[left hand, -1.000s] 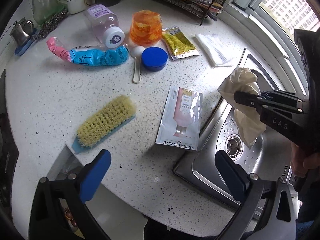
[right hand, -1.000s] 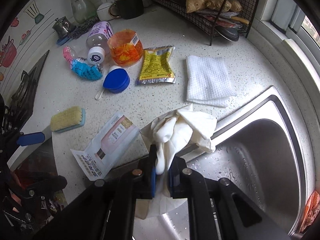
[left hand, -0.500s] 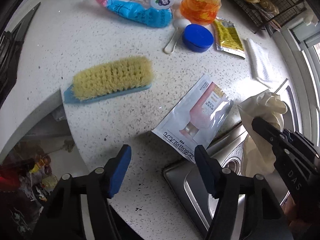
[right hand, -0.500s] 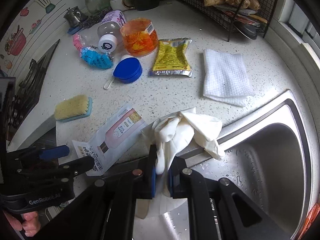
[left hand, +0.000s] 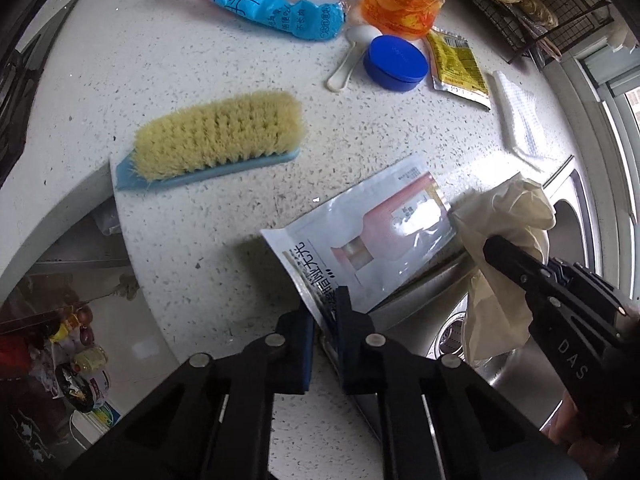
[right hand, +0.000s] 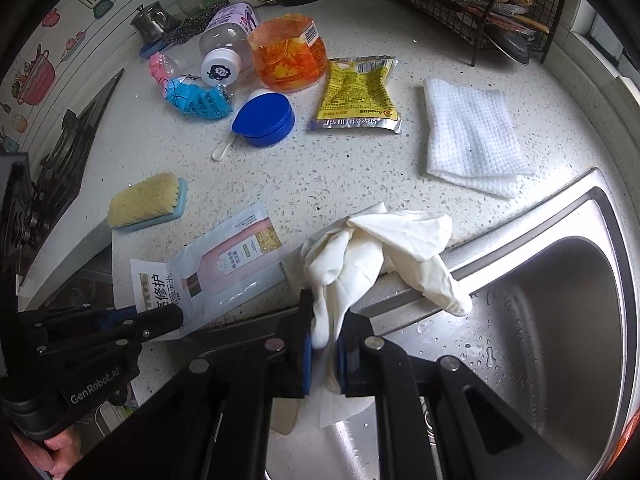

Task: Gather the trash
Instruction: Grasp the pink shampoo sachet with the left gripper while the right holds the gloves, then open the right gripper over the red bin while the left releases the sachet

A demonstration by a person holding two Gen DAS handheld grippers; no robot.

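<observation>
Left wrist view: left gripper (left hand: 325, 330) fingers are pinching the flat white-and-pink plastic sachet (left hand: 372, 240) at its corner on the speckled table (left hand: 200, 240); lifting should be slow. Right gripper (right hand: 325, 346) is clamping the crumpled cream glove (right hand: 376, 248).

Black left gripper (left hand: 325, 334) marked "GenRobot.AI", black right gripper (right hand: 325, 350) marked "DAS", blue-padded fingers (left hand: 306, 354), silver screws

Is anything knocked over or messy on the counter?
Yes. A clear bottle lies on its side beside an orange jar with no lid; a blue lid sits loose nearby. Wrappers are scattered around, and a crumpled glove droops over the sink edge.
</observation>
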